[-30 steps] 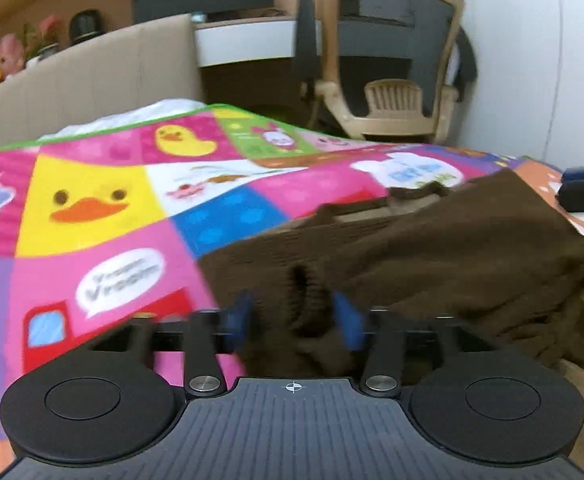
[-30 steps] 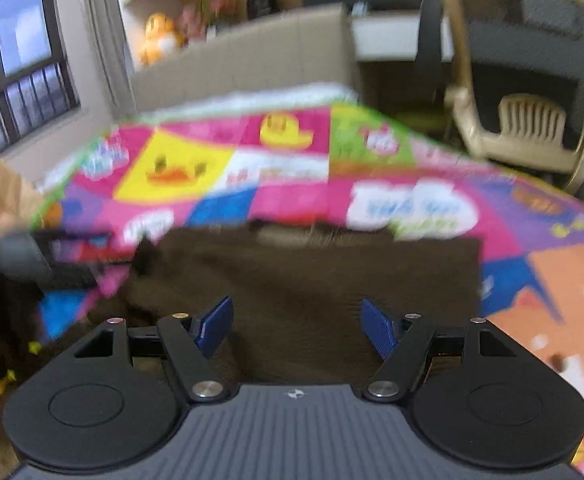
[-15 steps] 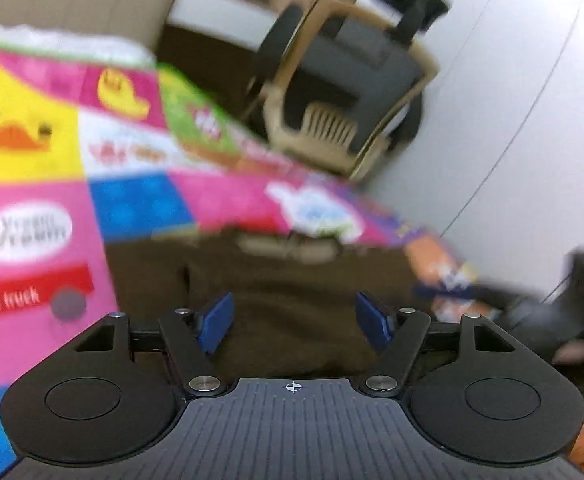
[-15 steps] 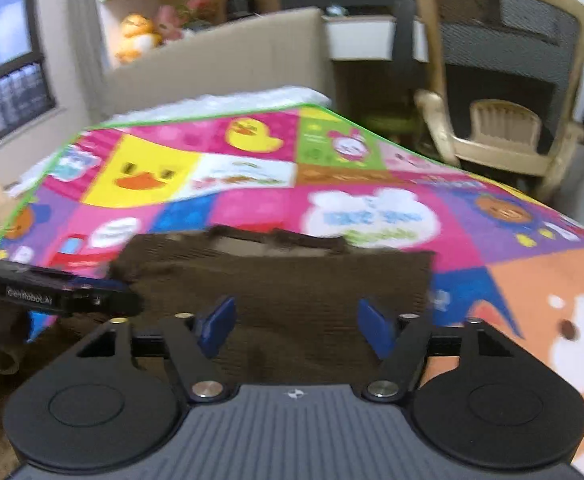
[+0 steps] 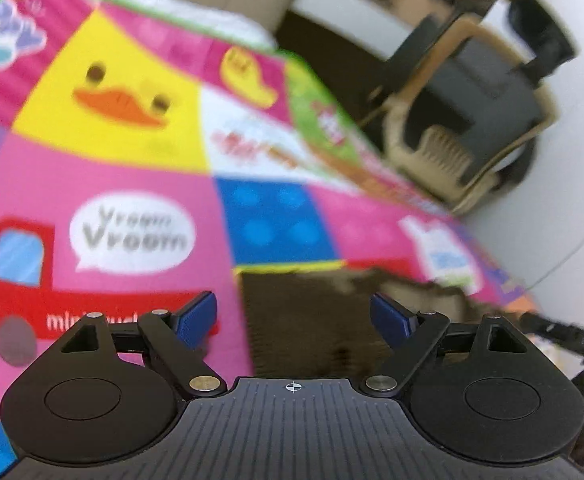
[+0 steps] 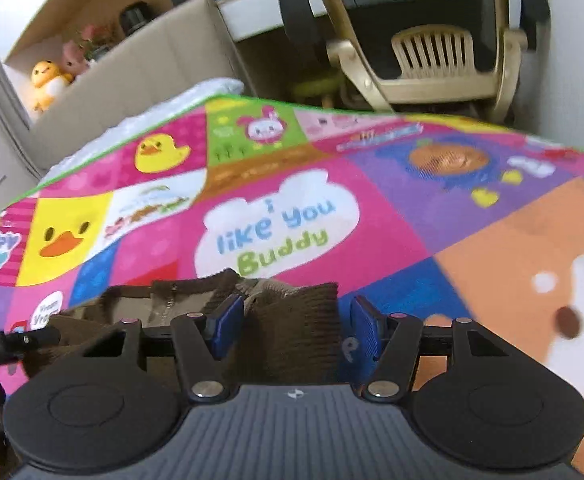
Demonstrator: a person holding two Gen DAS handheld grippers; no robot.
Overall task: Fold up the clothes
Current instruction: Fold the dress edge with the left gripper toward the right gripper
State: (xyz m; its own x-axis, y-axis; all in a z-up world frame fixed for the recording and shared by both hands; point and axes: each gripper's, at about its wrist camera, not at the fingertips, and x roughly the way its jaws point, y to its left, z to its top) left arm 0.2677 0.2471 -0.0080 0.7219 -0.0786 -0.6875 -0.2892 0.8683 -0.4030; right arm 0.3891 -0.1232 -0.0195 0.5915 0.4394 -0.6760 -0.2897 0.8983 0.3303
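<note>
The left tongs [image 5: 293,316], black with blue pads, stand spread wide and grip nothing. Beneath the gap between their fingers lies the dark brown knitted garment [image 5: 315,316], flat on the bright patchwork play mat printed with cartoon animals [image 5: 132,184]. The garment's left edge runs just inside the left blue pad [image 5: 196,318], which sits over the mat's red truck picture, and the right pad lies over the brown knit. This view is blurred, so the weave and folds cannot be made out. To the right of these tongs a thin black finger of the other tool [image 5: 559,330] reaches in from the edge.

The right tongs [image 6: 293,326] are also spread, with a ribbed flap of the same brown garment [image 6: 292,328] between the blue fingers [image 6: 224,326]. The left pad touches the fabric; the right pad stands just apart from it, over the mat. Ahead of the left finger the garment's neckline shows a lighter tan lining. Straight ahead on the mat [image 6: 411,208] is a white cloud panel reading "I like you Buddy".

Far beyond both tongs stands a beige plastic chair with a slatted back [image 6: 431,56], and far ahead to the left a beige cardboard wall [image 6: 152,68] with a yellow plush duck [image 6: 46,82] behind it
</note>
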